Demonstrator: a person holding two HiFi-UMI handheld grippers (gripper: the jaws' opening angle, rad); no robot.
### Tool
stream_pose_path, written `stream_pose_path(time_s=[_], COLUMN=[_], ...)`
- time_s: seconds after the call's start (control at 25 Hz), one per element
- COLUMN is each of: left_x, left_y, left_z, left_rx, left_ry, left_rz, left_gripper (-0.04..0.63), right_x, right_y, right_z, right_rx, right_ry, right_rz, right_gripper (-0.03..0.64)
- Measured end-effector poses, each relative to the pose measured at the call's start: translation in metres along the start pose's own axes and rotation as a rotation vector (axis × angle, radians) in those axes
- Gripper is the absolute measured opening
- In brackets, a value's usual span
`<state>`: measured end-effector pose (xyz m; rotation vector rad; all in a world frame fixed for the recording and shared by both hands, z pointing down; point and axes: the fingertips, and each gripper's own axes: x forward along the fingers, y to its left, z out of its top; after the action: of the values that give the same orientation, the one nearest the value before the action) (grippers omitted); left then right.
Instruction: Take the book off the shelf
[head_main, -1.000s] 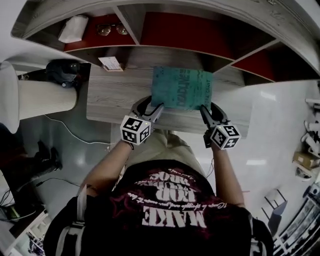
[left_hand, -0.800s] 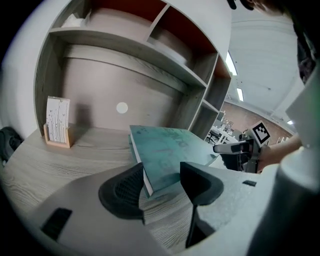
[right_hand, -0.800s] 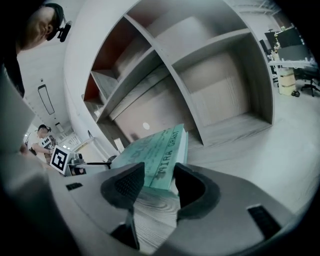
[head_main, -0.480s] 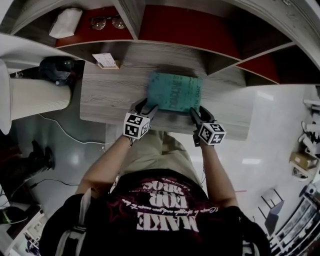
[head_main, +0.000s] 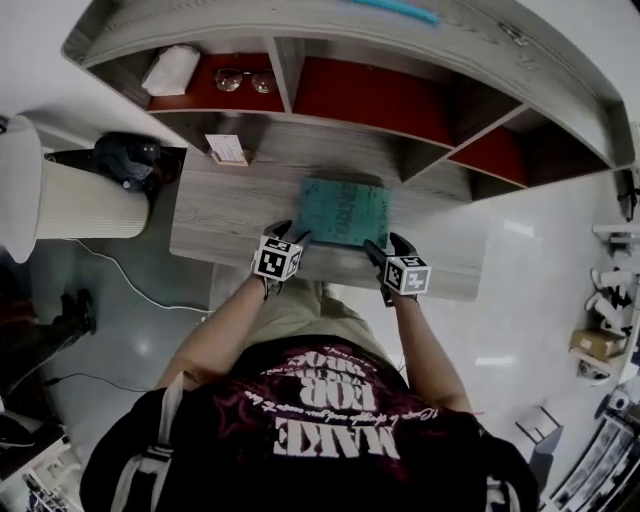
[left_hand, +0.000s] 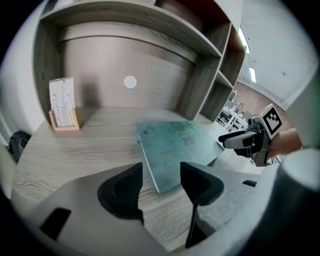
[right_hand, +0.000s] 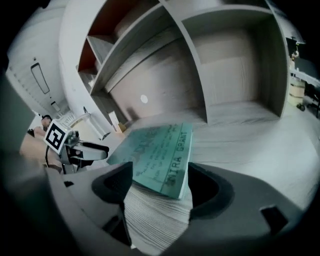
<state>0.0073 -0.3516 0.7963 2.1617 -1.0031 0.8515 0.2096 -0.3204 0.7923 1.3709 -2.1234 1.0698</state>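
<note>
Head view had the thin teal paperback book (head_main: 345, 212) lying flat, cover up, on the grey wood-grain desk board (head_main: 215, 215), below the open compartments and clear of them. Both tongs sat at its near corners, the left gripper (head_main: 292, 236) at one and the right gripper (head_main: 386, 246) at the other.

Left gripper view told more. The jaws were parted with the book's corner in the gap, and a strip of bare desk showed between one pad and the book's edge, so there was no pinch. Right gripper view had its jaws spread wider. They had just been opening, with the spine corner loose between them. Only there did the dark lettering along the spine edge come up plainly. Each gripper view caught the other tong across the book.

A small wooden holder with a white card (left_hand: 63, 105) stood toward the back of the desk, well apart from the book.

Only the head view reached the red-backed grey shelf unit (head_main: 284, 62). There a pair of spectacles (head_main: 240, 80) and a folded white cloth (head_main: 172, 70) lay in one compartment.
</note>
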Motion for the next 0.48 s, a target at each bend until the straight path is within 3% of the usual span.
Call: stream_pose_path(time_s=[0.12,0.28,0.4,0.48], left_x=[-0.044,-0.119,-0.167,-0.197], left_y=[0.003,-0.026,-0.053,-0.067], left_z=[0.040,0.125,0.173,0.200], left_rx=[0.013,0.117,0.193,0.214], left_ry=[-0.114,-0.347,-0.486,-0.574], left_rz=[0.049,0.017,0.022,0.039], left_gripper=[0.225,0.211,0.104,0.058], right_x=[-0.038,-0.104,-0.154,-0.181], right_y=[0.021,0.055,0.062,0.069], right_z=[0.040,0.113,0.156,0.181], right_rx=[-0.091,-0.258,-0.304,-0.335], right_ry=[-0.093,-0.312,-0.466,-0.530], right_rz=[0.029,0.015,-0.047,-0.073], right_gripper=[0.316,0.141,0.006,0.004])
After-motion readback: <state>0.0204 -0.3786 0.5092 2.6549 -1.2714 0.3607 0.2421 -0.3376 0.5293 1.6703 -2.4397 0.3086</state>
